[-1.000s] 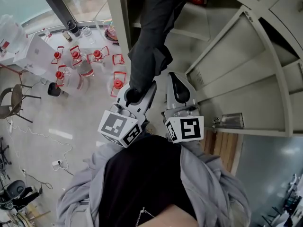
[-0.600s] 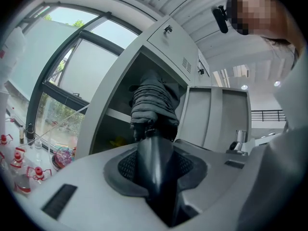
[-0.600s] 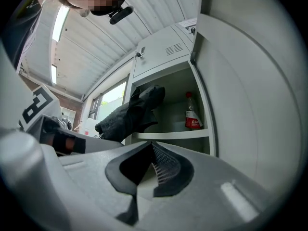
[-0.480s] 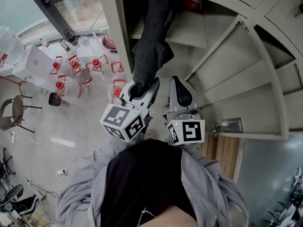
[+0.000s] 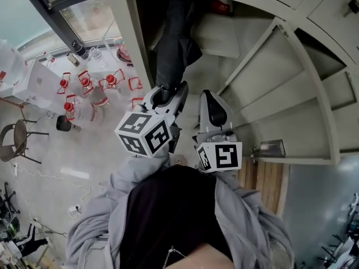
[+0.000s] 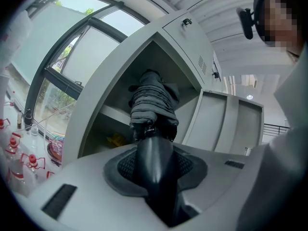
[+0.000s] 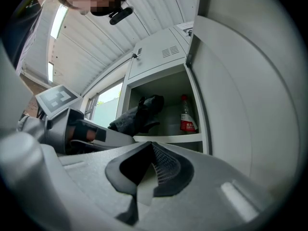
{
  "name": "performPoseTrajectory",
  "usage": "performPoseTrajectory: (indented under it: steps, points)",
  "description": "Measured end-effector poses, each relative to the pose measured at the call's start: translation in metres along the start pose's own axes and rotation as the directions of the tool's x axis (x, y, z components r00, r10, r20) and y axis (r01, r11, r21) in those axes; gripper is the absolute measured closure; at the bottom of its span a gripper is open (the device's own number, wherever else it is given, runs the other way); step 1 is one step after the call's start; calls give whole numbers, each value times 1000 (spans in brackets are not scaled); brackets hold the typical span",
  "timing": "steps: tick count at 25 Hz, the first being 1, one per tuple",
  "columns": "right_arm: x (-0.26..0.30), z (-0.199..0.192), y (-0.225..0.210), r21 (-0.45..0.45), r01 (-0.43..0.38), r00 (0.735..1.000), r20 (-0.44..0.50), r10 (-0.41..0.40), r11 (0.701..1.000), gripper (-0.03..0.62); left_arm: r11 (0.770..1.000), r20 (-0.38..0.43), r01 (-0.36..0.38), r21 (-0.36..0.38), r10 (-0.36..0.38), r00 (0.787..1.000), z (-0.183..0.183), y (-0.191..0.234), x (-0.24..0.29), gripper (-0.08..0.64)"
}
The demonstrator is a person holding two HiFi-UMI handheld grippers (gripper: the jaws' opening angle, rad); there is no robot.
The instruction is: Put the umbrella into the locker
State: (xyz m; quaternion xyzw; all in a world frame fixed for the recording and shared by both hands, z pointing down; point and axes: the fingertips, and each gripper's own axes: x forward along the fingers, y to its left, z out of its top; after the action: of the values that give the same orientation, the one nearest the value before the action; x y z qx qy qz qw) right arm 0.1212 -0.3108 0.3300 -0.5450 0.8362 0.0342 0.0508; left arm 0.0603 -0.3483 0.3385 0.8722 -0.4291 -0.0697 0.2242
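Note:
The black folded umbrella [image 5: 171, 43] points away from me into the open locker compartment [image 5: 140, 49], its far end past the opening above the shelf [image 5: 219, 35]. My left gripper [image 5: 167, 93] is shut on the umbrella's black handle [image 6: 154, 162], and the wrapped canopy [image 6: 153, 102] shows just beyond the jaws. My right gripper [image 5: 211, 101] sits close beside it to the right, below the shelf's front edge, shut with nothing between its pads [image 7: 161, 167]. From the right gripper view the umbrella [image 7: 139, 113] lies left of a red-labelled bottle [image 7: 187, 114].
The bottle [image 5: 222, 4] stands at the back of the same compartment. The open locker door [image 5: 291, 94] hangs to the right. A yellow item [image 6: 115, 139] lies in the compartment below. Several red-capped water jugs [image 5: 84, 88] and a chair [image 5: 14, 139] stand on the floor at left.
My left gripper has carried the umbrella up and farther into the locker opening, rolling a little. The right gripper has stayed where it was.

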Motion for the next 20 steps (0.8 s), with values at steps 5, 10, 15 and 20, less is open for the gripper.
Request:
performPoseTrajectory:
  steps: [5,10,15,20]
  points:
    - [2,1,2,1,-9,1000,4,9,1000,589,1000,-7,-18,-19,17,1000,8,4,5,457]
    - [5,3,7,1,-22,1000,9,22,1000,589,999,1,2,-44,-2,1000,18,3,9,406]
    - [6,3,11,1,-32,999,14,32,999,591,1000,113,25,-13,-24,993,47,1,3,289]
    - [18,2,17,27,-64,998,18,64,998,591,990,267,41,133,-76,961,85,-20,-6,288]
